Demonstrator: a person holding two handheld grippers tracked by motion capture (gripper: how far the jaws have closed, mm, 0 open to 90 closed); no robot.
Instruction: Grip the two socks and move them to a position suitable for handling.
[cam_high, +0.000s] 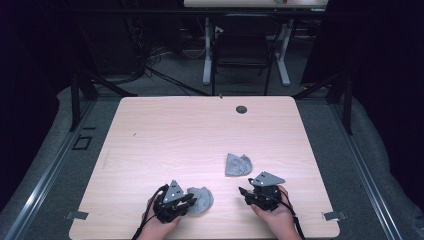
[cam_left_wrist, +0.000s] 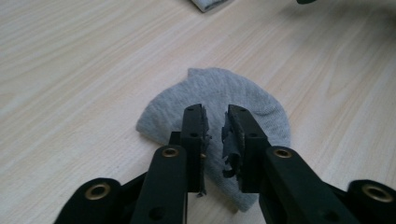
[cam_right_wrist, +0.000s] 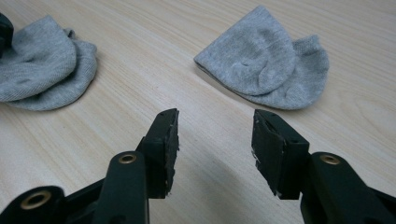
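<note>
In the high view, two grey socks are counted on the wooden table (cam_high: 150, 130): one folded sock (cam_high: 201, 200) lies near the front edge, just at the tip of the left gripper (cam_high: 186, 201), and a second sock (cam_high: 237, 164) lies further in, toward the middle, well apart from the first. Two grippers are seen, each held in a hand coming in from the bottom; the right gripper (cam_high: 243, 192) is held over bare wood in front of the second sock, without touching it. One small dark round hole (cam_high: 241, 109) is seen near the far edge of the table. In the left gripper view, the near sock (cam_left_wrist: 219, 93) is seen lying flat under and beyond the two black jaws, which stand a little apart with a narrow gap between them; no cloth is pinched, and the left gripper (cam_left_wrist: 215, 112) is parted over the sock. In the right gripper view, the right gripper (cam_right_wrist: 216, 122) is spread wide over bare wood, with nothing between its jaws; both socks are seen beyond it, one (cam_right_wrist: 44, 65) at the left and one (cam_right_wrist: 266, 58) at the right.
</note>
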